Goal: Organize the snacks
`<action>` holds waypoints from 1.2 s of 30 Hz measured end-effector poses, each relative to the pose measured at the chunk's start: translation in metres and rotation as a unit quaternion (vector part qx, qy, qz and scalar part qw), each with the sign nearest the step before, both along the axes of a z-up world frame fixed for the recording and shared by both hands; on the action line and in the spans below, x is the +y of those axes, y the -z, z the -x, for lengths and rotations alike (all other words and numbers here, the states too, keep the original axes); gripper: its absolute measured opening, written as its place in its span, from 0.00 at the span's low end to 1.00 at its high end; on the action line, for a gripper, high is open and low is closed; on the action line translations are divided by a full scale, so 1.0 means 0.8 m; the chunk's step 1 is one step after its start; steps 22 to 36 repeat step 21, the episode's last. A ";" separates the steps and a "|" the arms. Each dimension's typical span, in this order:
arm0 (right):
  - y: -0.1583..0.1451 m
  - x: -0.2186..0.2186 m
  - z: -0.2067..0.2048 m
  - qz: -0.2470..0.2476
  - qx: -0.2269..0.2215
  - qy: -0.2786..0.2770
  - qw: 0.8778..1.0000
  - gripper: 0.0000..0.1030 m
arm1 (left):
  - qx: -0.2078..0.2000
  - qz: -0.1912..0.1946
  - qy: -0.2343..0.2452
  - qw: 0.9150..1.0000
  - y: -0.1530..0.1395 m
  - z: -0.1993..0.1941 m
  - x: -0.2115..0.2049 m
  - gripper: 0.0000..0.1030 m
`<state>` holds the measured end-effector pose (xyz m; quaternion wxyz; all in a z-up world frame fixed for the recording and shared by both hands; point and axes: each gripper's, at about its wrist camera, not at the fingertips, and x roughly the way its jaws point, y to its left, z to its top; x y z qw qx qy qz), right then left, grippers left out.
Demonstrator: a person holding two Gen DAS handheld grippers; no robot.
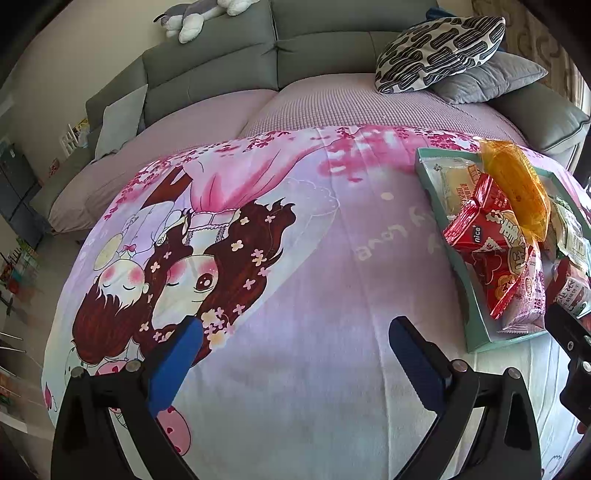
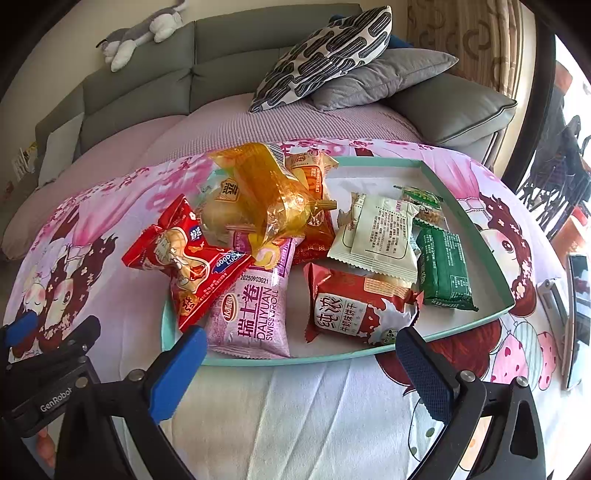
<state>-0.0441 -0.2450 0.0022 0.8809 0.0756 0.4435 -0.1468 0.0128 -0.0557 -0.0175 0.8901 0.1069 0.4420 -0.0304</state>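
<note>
left gripper (image 1: 295, 334): fingers apart, empty, lower frame | right gripper (image 2: 301, 345): fingers apart, empty | snacks (image 2: 255, 310) piled in teal tray (image 2: 472, 218), centre frame

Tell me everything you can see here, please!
tray: 1, mint green, on the blanket
Swiss roll packet: 1, pink, tray's near edge
peanut snack packet: 1, red, hanging over tray's left rim
biscuit packet: 1, red and white, near edge
green packet: 1, dark green, tray's right side
white packet: 1, cream, mid tray
orange wrapper: 1, clear orange, atop the pile
cartoon blanket: 1, pink, under the tray
sofa: 1, grey-green, behind
patterned pillow: 1, black-white, on a grey cushion
plush toy: 1, grey-white, on sofa back
left tongs: blue pads, open
right tongs: blue pads, open
</note>
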 end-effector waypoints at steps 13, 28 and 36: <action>0.004 0.001 -0.002 0.001 0.006 -0.001 1.000 1.00 | -0.007 -0.009 -0.003 1.000 0.003 -0.002 -0.002 0.98; 0.006 0.001 -0.005 0.002 0.009 -0.003 1.000 1.00 | -0.002 -0.001 0.003 1.000 0.004 -0.005 -0.002 0.98; 0.006 0.001 -0.005 0.002 0.009 -0.003 1.000 1.00 | -0.002 -0.001 0.003 1.000 0.004 -0.005 -0.002 0.98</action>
